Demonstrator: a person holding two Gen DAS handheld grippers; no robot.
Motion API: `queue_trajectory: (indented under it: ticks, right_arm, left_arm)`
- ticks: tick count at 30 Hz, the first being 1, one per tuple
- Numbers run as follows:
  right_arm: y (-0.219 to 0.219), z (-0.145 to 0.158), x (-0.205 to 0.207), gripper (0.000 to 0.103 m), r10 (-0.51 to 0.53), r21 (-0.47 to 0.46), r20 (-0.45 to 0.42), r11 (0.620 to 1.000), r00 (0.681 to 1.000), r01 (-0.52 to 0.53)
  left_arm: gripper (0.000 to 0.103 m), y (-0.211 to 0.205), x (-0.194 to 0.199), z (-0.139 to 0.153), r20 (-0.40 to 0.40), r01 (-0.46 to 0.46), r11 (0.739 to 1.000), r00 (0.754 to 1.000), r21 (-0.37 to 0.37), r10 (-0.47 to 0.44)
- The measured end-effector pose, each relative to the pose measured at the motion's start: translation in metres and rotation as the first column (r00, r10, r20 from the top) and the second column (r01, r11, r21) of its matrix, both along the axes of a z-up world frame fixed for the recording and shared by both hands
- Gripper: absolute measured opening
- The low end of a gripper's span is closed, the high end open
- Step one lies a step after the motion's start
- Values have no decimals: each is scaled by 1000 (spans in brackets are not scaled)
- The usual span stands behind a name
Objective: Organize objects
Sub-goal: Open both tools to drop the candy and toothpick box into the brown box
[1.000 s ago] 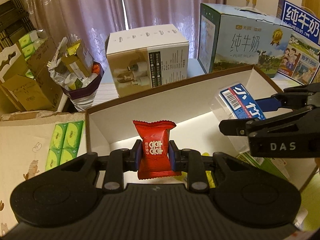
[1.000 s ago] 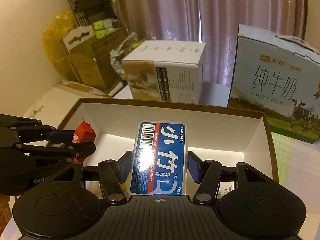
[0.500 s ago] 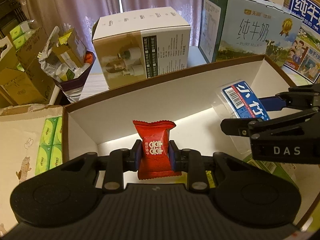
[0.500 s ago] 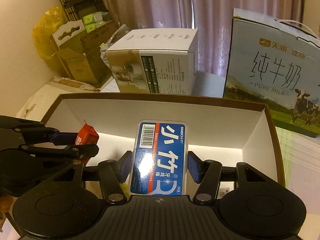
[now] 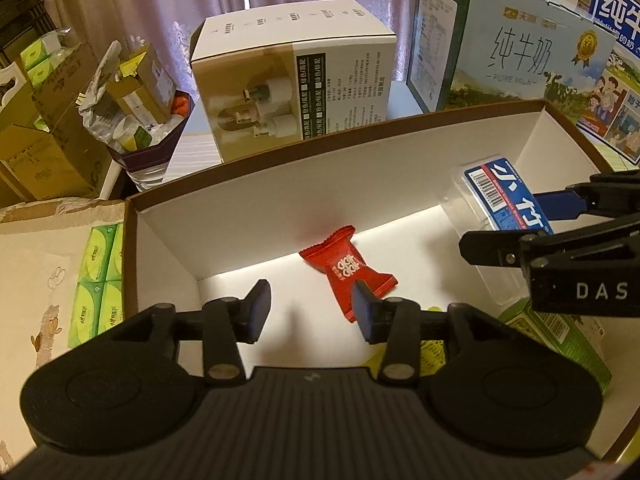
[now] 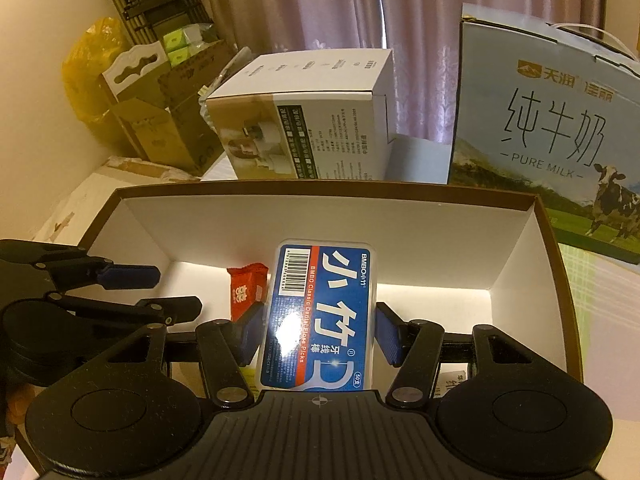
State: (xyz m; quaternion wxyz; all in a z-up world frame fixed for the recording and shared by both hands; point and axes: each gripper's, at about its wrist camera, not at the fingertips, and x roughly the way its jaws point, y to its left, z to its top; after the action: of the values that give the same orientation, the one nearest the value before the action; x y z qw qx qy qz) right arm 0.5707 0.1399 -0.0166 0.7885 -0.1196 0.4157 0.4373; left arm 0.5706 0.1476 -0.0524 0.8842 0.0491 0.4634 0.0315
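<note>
Gaping after just opening, the left tongs (image 5: pixel 308 312) hold nothing; the red candy (image 5: pixel 347 270) lies on the box (image 5: pixel 280 196) floor just beyond. The right tongs (image 6: pixel 318 334) clamp the floss-pick case (image 6: pixel 320 316) above the box.

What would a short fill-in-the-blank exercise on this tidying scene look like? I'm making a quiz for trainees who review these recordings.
1. The red candy packet lies on the floor of the white ____, free of the left hand-held gripper, whose jaws have just been opening.
2. The right hand-held gripper is shut on a clear case with a ____ label.
3. The case's label reads "Dental ____ Picks".
4. The tall carton behind the box reads "PURE ____".

Missing words: box; blue; Floss; MILK
</note>
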Motion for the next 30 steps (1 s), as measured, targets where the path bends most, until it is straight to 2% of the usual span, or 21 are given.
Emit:
queue_trajectory:
  ticks: [7, 11, 15, 30]
  right_arm:
    - [2, 3, -2, 55, -12, 42, 13, 999, 1000, 12]
    - [-4, 8, 2, 59, -39, 84, -5, 996, 999, 39]
    - [-11, 13, 1, 64, -44, 93, 9, 995, 999, 43]
    - [-73, 31, -20, 73, -131, 111, -28, 985, 991, 133]
  left_arm:
    - [46, 0, -4, 1, 1, 0, 1000, 1000, 3, 0]
    - [57, -1, -9, 2, 2, 6, 1000, 1000, 4, -6]
    - [62, -3, -16, 4, 6, 10, 1000, 1000, 4, -11]
    - [76, -14, -45, 32, 60, 7, 1000, 998, -15, -6]
